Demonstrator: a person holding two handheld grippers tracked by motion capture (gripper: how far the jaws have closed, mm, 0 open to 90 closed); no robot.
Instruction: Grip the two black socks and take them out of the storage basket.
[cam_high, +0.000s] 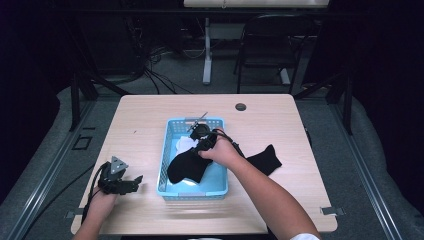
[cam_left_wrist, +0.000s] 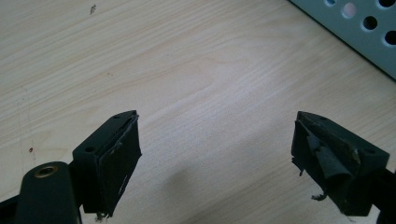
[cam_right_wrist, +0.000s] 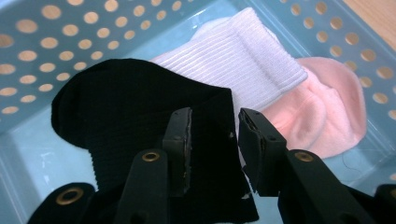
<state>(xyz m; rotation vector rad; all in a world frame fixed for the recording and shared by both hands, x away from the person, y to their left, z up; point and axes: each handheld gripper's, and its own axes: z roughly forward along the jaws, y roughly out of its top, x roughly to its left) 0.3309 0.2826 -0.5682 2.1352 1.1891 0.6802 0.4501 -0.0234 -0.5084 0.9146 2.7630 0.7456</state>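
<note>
A black sock (cam_high: 184, 167) lies spread in the blue perforated basket (cam_high: 163, 165). My right gripper (cam_high: 201, 146) is low over it. In the right gripper view the black sock (cam_right_wrist: 116, 107) runs under and between the jaws of my right gripper (cam_right_wrist: 212, 140). The jaws stand apart, and the pads do not press on the cloth. Behind it lie a white ribbed sock (cam_right_wrist: 243, 60) and a pink sock (cam_right_wrist: 327, 112). My left gripper (cam_high: 131, 182) rests on the table left of the basket. In its own view, the left gripper (cam_left_wrist: 217, 154) is open over bare wood.
A second black sock (cam_high: 265, 159) lies on the wooden table (cam_high: 140, 120) right of the basket. A corner of the basket wall (cam_left_wrist: 364, 28) shows beside the left gripper. A round cable hole (cam_high: 241, 106) is at the table's far edge, and a chair stands beyond it.
</note>
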